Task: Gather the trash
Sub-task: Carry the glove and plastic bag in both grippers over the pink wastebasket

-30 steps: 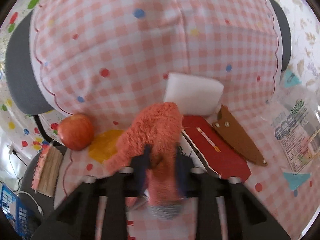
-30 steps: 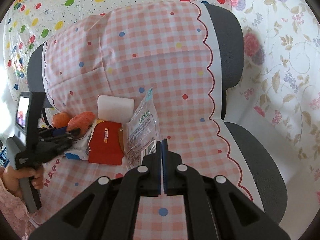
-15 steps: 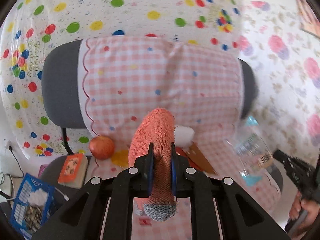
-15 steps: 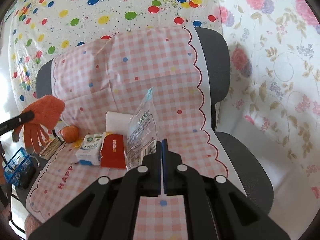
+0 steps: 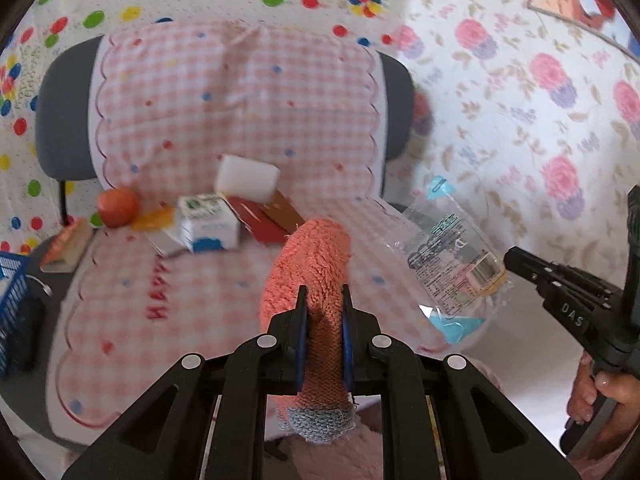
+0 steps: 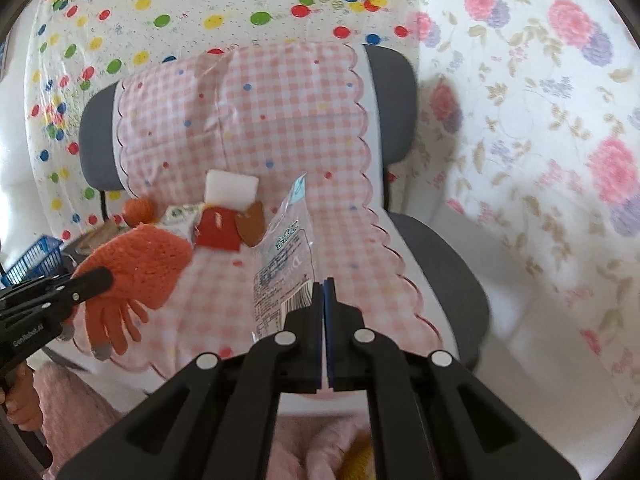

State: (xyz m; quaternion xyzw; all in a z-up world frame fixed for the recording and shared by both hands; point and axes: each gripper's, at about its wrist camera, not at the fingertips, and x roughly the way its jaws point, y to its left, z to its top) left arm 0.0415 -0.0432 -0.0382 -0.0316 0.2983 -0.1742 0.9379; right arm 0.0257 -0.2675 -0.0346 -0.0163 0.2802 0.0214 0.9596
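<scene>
My left gripper is shut on a fuzzy orange glove and holds it in the air in front of the chair seat; the glove also shows in the right wrist view, hanging fingers down. My right gripper is shut on a clear plastic wrapper, lifted above the seat; the wrapper also shows in the left wrist view. On the pink checked seat cover lie a white foam block, a small carton, a red packet and a brown card piece.
An orange fruit and a yellow scrap sit at the seat's left edge. A blue basket and a small book are at the far left. Patterned sheets hang behind the grey chair.
Both grippers have pulled back and up from the seat. The left one lifted the glove off the pile, uncovering the carton. The right one carried the wrapper away.
</scene>
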